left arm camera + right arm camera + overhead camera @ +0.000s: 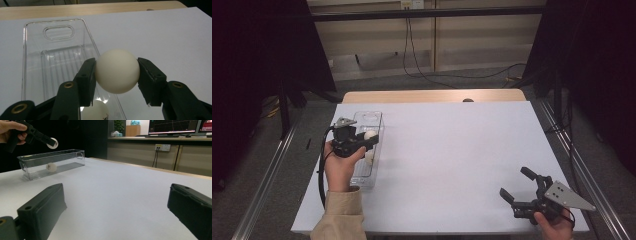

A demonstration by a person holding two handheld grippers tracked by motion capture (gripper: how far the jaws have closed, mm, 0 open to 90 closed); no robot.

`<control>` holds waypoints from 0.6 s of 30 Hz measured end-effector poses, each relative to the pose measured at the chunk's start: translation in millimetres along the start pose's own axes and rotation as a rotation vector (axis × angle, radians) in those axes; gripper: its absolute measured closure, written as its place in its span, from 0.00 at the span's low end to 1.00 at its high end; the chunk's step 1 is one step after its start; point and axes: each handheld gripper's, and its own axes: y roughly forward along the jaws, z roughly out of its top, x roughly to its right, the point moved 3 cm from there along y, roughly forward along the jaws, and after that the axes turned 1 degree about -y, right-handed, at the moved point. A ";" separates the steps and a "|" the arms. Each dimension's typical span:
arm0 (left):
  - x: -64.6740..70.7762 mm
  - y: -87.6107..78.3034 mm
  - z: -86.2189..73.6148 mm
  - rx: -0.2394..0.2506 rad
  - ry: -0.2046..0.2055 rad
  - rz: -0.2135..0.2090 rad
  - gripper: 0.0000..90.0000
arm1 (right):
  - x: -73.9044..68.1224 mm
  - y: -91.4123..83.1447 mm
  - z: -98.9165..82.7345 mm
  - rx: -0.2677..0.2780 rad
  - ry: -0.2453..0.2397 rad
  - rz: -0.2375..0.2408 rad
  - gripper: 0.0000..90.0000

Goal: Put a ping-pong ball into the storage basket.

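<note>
A white ball (117,71) is clamped between the two black jaws of my left gripper (370,136), held in the air above a clear plastic bin (377,120) at the table's left. A second white ball (51,167) lies on the bin's floor, below the held one (52,143). Far off at the front right corner, my right gripper (517,184) rests low over the white table (452,150), jaws wide apart with nothing between them.
The clear bin (37,57) is long and narrow with a handle slot at its far end. A strip of wooden tabletop (432,96) runs beyond the white cover. Dark curtains and metal rails flank the table; cables hang on the back wall.
</note>
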 end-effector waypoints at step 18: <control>-9.4 -1.3 -3.5 -0.001 0.002 0.028 0.57 | -0.3 0.2 0.1 0.002 -0.002 0.002 0.01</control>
